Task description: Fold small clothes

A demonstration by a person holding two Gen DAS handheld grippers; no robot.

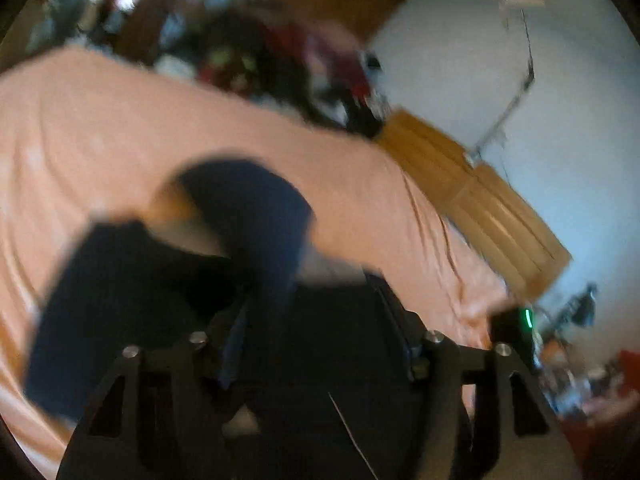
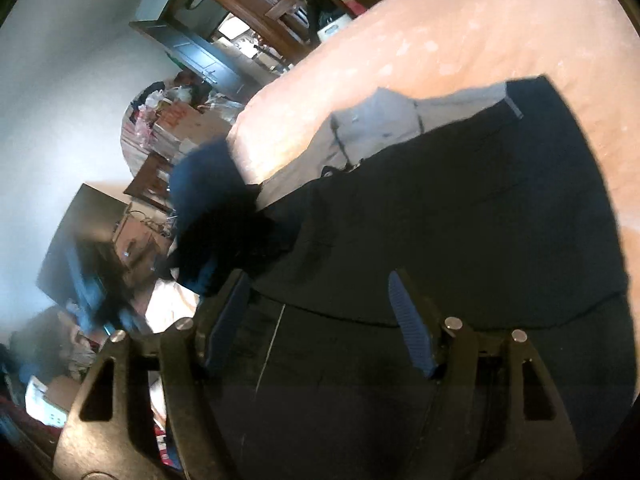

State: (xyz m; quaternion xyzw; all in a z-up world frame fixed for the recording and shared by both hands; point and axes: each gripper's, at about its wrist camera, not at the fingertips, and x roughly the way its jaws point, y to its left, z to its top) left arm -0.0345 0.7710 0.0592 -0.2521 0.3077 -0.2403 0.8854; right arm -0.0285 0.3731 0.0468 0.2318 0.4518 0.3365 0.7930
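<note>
A dark navy garment (image 2: 460, 216) lies on a bed covered with a peach sheet (image 2: 460, 28), filling the near part of both views. In the right wrist view its pale grey inner lining (image 2: 380, 124) shows at the far edge, folded outward onto the sheet.

The right tool (image 2: 320, 316) stands with its two fingers spread apart, their blue ribbed pads (image 2: 412, 328) on either side of the dark cloth that runs between them; the cloth is not pinched.

The left tool (image 1: 320, 320) is also spread wide, dark fabric lying between and over its fingers (the picture is heavily blurred, so whether a fold is caught there cannot be told). A person's arm in a dark blue sleeve (image 1: 256, 208) reaches across the sheet just beyond it.

At the far side of the bed sits a jumbled pile of clothes (image 1: 288, 64), and to the right a wooden headboard (image 1: 472, 200) stands against a pale wall.
</note>
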